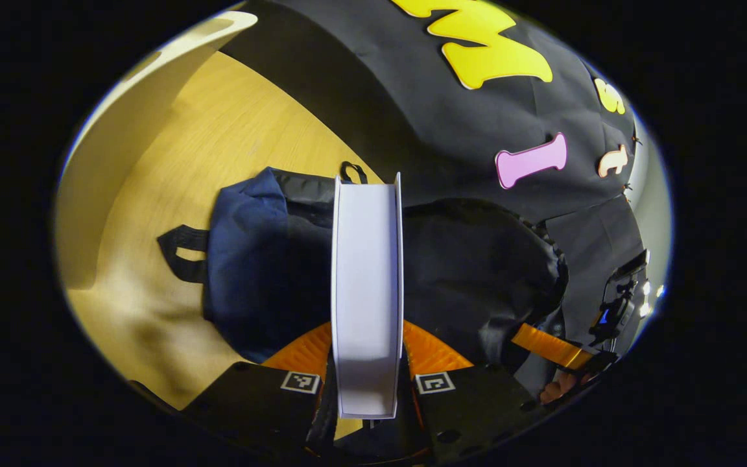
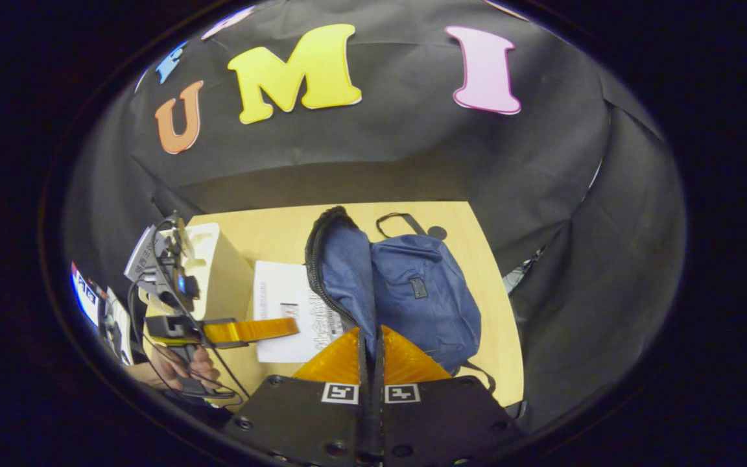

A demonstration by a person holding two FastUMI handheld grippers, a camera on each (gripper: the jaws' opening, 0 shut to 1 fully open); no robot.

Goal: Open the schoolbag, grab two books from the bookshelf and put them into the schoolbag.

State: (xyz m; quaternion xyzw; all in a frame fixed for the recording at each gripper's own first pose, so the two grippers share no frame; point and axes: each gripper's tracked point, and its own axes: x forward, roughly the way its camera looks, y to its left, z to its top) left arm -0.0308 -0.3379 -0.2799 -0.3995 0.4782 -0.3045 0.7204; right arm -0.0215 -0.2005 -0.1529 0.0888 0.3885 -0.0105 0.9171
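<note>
The left gripper (image 1: 367,379) is clamped on a white book (image 1: 367,285), held edge-on above the blue bag (image 1: 250,259) that lies on the wooden counter (image 1: 218,130). The right gripper (image 2: 371,363) pinches the bag's zippered flap (image 2: 341,272), its fingers closed tight on the fabric and lifting that edge up so the mouth gapes. In the right gripper view the book (image 2: 283,305) hangs just beside the raised flap, on the open side, with the left gripper (image 2: 250,331) gripping its near edge. The white shelf (image 2: 201,259) stands behind it at the counter's far side.

The step in hand looks like sliding this book into the bag. To do it well, keep the flap pulled high and taut so the opening stays wide, and aim the book's leading edge under the zipper line. Let go once the book sits well inside.
</note>
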